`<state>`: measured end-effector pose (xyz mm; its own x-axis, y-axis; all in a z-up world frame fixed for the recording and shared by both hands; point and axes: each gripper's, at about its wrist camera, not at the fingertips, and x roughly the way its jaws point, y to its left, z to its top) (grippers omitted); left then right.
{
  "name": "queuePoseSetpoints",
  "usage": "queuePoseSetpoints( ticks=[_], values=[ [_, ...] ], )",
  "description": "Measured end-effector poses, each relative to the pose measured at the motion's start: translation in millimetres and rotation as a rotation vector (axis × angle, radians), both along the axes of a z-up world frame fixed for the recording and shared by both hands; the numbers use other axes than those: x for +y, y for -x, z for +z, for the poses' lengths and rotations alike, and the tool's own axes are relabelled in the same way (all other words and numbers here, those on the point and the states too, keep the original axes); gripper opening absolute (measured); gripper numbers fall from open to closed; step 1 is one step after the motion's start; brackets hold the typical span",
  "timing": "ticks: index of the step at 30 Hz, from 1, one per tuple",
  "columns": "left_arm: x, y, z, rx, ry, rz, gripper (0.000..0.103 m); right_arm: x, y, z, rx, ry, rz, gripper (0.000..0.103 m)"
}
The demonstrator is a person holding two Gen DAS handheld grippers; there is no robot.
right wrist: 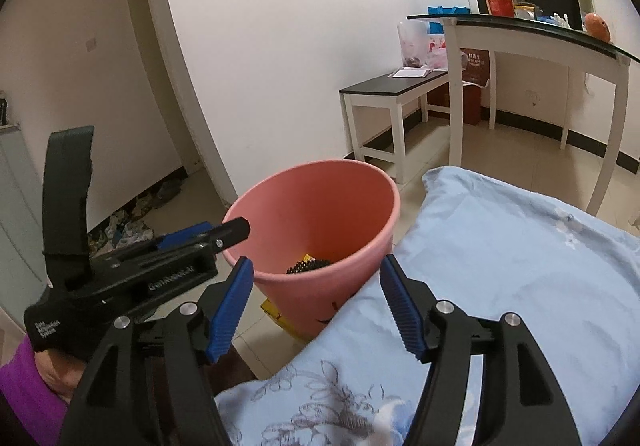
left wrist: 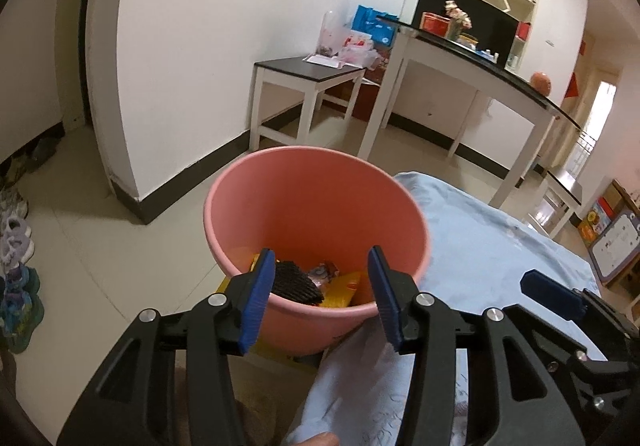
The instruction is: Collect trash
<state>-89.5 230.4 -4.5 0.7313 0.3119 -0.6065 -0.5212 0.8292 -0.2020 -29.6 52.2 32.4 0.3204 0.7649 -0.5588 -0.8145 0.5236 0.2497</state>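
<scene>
A pink plastic bucket point(left wrist: 316, 206) stands on the floor beside a bed with a light blue sheet point(left wrist: 500, 246). Inside it lie a dark bristly object point(left wrist: 296, 282), a yellow wrapper point(left wrist: 344, 288) and other small scraps. My left gripper point(left wrist: 322, 298) is open and empty, just above the bucket's near rim. My right gripper point(right wrist: 316, 306) is open and empty, over the bed edge next to the bucket point(right wrist: 316, 214). The left gripper also shows at the left of the right wrist view point(right wrist: 192, 242).
A yellow packet point(right wrist: 280, 318) lies on the floor under the bucket. A low white bench point(left wrist: 304, 82) and a tall white table point(left wrist: 472, 70) with clutter stand by the wall. Shoes point(left wrist: 16, 246) line the left floor. Floral bedding point(right wrist: 320, 398) lies under the right gripper.
</scene>
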Motion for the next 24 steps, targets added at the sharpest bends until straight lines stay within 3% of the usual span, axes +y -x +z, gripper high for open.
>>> queuePoseSetpoints(
  ticks=[18, 24],
  values=[
    [-31, 4, 13, 0.003, -0.046, -0.087, 0.049, -28, 2, 0, -0.011, -0.006, -0.032, 0.065],
    [-43, 8, 13, 0.008, -0.051, -0.092, 0.049, -31, 7, 2, -0.023, 0.003, -0.048, 0.070]
  ],
)
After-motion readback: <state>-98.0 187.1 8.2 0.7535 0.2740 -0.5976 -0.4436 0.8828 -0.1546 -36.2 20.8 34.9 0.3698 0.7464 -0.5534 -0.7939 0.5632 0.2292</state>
